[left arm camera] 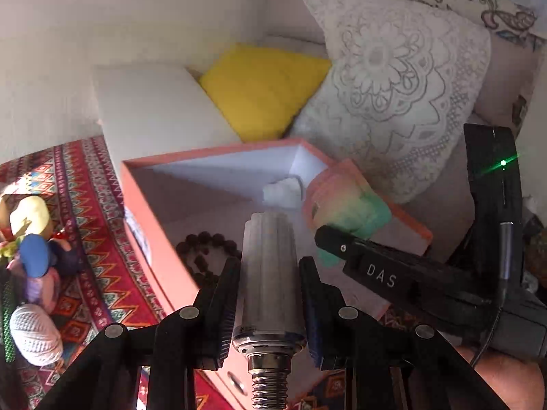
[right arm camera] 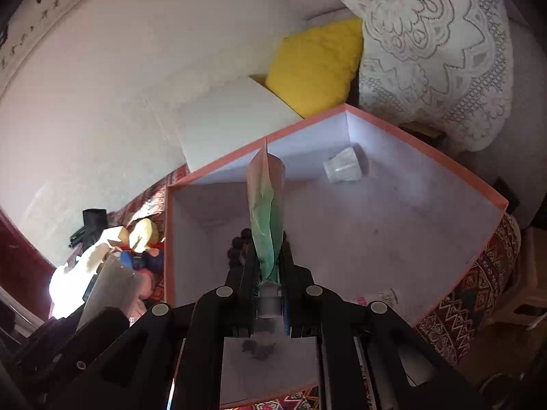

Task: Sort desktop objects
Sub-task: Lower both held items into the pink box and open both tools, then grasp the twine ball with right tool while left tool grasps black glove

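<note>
Overhead, both grippers hung above a shallow pink cardboard box [right arm camera: 475, 184] with a matte white lining, which sat on a red cloth [left arm camera: 102, 239] woven in zigzags and diamonds.

The left gripper [left arm camera: 268, 287] had its black fingers [left arm camera: 227, 300] pressed against the sides of a ribbed, pale grey cylinder [left arm camera: 268, 266]. The cylinder was fluted along its length and ended nearest the camera in a shiny metal collar and a threaded stem. It stood over the box's near half.

The right gripper [right arm camera: 270, 266] was clamped tight on a flat, soft-looking pouch [right arm camera: 266, 205] whose colour faded from pink at its pointed far tip to green at the gripped end. It was held edge-on over the middle of the box, clear of the floor. From the left wrist view the same pouch [left arm camera: 345, 205] showed its broad face at the tip of the right gripper's fingers.

Inside the box lay a small, faceted, translucent white cup [right arm camera: 342, 169] on its side near the far corner, and a string of dark round beads [left arm camera: 205, 249] at the near-left part of the floor.

Left of the box, on the cloth, sat a ball of white knitted yarn [left arm camera: 34, 336] and a heap of soft, colourful toys [left arm camera: 34, 235]. Behind the box stood a yellow cushion [left arm camera: 263, 89] and a white lace-patterned pillow [left arm camera: 400, 82].
</note>
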A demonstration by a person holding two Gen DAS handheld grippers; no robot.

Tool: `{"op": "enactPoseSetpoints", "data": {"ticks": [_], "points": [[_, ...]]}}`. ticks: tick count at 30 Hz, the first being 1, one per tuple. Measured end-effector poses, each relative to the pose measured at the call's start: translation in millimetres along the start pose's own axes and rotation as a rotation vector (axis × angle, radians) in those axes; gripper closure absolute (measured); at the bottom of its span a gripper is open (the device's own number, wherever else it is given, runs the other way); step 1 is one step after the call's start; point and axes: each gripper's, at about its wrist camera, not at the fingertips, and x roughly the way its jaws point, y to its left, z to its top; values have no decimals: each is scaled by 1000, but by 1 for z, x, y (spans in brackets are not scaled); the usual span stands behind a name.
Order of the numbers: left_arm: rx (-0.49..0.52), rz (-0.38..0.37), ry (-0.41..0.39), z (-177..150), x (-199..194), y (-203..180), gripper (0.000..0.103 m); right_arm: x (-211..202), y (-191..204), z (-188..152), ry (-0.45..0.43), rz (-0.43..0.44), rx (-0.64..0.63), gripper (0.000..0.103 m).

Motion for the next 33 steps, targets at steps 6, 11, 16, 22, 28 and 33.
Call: {"op": "enactPoseSetpoints", "data": {"ticks": [6, 11, 16, 22, 28, 33], "points": [[31, 7, 35, 13, 38, -14, 75, 5, -15, 5, -8, -63, 9, 89], [16, 107, -12, 11, 28, 3, 6, 3, -19, 7, -50, -177, 31, 25], [-43, 158, -60, 3, -4, 41, 1, -6, -9, 7, -88, -170, 37, 25], [-95, 306, -48, -28, -58, 113, 1, -16, 42, -3, -140, -86, -38, 25], [-138, 454, 30, -77, -104, 190, 1, -8, 132, -36, -100, 70, -224, 27], [-193, 467, 86, -114, -114, 231, 1, 39, 210, -84, 103, 194, -395, 33]]}}
